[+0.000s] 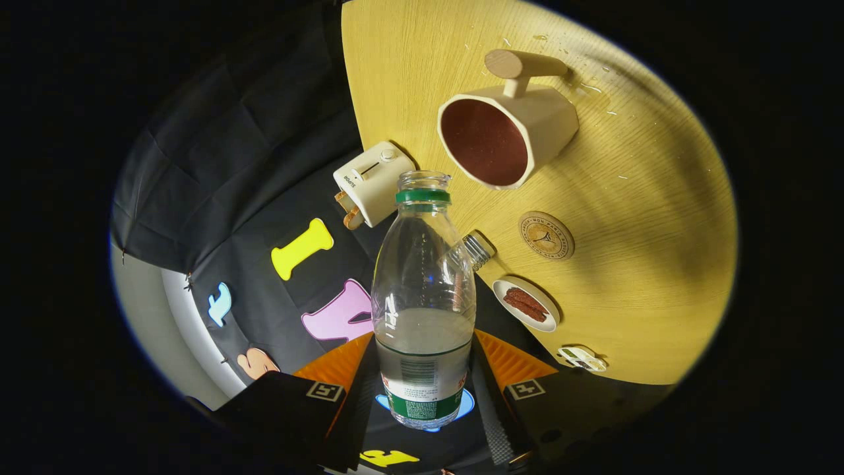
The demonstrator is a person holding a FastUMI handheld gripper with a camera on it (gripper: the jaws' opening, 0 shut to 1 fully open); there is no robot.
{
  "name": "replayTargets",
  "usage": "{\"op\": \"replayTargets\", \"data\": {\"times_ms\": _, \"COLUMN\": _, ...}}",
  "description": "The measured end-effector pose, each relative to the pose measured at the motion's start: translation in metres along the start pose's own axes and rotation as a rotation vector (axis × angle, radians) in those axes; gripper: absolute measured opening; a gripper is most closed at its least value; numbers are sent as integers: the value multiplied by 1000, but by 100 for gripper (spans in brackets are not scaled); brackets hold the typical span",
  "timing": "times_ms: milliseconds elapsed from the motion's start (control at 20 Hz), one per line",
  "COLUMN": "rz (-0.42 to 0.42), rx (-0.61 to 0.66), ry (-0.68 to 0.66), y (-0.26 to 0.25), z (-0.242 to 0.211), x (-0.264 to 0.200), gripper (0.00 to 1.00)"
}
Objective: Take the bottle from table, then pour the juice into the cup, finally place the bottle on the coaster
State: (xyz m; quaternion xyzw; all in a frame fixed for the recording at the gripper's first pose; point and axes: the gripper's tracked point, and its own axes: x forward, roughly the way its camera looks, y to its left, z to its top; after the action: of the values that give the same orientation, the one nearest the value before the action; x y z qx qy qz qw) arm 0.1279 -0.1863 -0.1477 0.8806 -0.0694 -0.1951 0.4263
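My gripper is shut on a clear plastic bottle, both fingers pressing on its labelled lower part. The bottle has a green neck ring, no cap, and pale liquid settled in its lower part. The whole view is rolled, so the table stands nearly on edge. Just beyond the bottle's open mouth sits a cream cup with a wooden handle; reddish-brown liquid shows inside it. A round cork coaster lies on the wooden table, to the side of the bottle's neck and apart from the cup.
A cream toaster stands at the table's edge close to the bottle's mouth. A small glass jar, a white dish with dark red strips and a small white object lie along the table's near edge. Water drops dot the table past the cup.
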Motion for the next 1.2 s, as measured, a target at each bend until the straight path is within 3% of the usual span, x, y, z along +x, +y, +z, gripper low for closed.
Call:
{"op": "replayTargets", "data": {"times_ms": 500, "rz": -16, "rx": -48, "ry": -9, "y": -10, "z": -4, "x": 5, "gripper": 74}}
{"op": "replayTargets", "data": {"times_ms": 900, "rz": 3, "rx": -460, "ry": -28, "y": -17, "z": -7, "x": 8, "gripper": 74}}
{"op": "replayTargets", "data": {"times_ms": 1200, "rz": 100, "rx": -871, "ry": -8, "y": -8, "z": -31, "x": 9, "gripper": 74}}
